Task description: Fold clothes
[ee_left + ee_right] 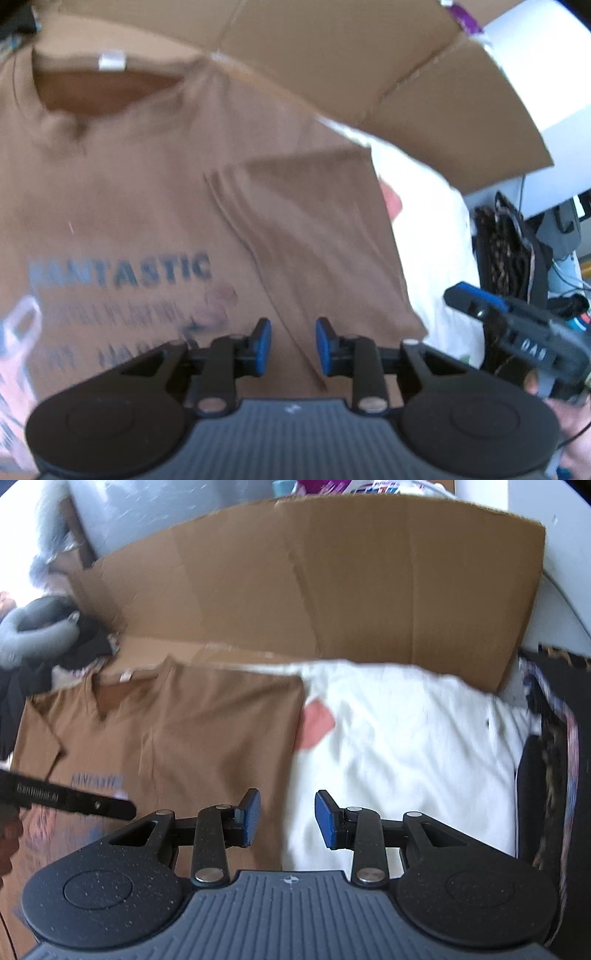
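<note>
The brown T-shirt [155,192] lies flat, right sleeve folded inward, over a white cloth [406,746]; both grippers [292,347] [287,821] hover empty, jaws parted; a careless pinch might snag that cloth too.

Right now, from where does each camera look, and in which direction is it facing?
Left wrist: sits on the left gripper, facing forward and down onto the brown T-shirt; its open blue-padded fingers show, with the right gripper at the right edge.
Right wrist: sits on the right gripper, facing the shirt's right edge and the white cloth; fingers open.
Shared: the shirt, the white cloth, the cardboard.
</note>
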The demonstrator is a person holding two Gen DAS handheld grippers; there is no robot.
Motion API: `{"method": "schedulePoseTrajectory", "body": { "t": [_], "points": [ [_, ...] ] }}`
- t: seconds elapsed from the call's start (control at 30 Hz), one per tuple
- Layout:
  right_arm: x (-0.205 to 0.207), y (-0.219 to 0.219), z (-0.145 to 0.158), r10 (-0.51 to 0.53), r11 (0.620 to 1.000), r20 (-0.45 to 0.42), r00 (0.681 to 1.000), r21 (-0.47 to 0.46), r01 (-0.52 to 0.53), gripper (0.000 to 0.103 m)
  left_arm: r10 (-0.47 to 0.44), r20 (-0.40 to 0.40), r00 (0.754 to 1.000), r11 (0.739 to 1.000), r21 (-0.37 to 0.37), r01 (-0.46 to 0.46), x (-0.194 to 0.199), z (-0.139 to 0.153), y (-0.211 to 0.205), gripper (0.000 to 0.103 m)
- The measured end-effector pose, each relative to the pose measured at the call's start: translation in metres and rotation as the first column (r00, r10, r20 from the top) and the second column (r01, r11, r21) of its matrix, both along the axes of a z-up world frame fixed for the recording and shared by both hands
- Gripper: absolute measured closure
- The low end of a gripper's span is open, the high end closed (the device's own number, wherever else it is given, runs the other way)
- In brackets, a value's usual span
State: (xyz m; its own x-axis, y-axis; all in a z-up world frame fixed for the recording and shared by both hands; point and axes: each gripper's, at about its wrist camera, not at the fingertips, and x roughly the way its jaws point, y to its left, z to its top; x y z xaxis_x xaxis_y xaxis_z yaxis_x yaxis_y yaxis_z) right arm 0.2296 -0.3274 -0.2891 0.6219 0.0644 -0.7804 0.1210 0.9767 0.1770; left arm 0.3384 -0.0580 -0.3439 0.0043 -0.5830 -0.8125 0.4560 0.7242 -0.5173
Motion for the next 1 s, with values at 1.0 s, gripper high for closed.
{"method": "schedulePoseTrajectory", "body": {
  "t": [1.0],
  "points": [
    [-0.030, 0.011, -0.054, -0.041, 0.999, -0.048, 0.998, -0.014, 0.041, 0.064, 0.015, -0.017, 1.000, 0.998, 0.062, -0.014, -0.043, 0.000, -0.007, 0.099]
  ]
}}
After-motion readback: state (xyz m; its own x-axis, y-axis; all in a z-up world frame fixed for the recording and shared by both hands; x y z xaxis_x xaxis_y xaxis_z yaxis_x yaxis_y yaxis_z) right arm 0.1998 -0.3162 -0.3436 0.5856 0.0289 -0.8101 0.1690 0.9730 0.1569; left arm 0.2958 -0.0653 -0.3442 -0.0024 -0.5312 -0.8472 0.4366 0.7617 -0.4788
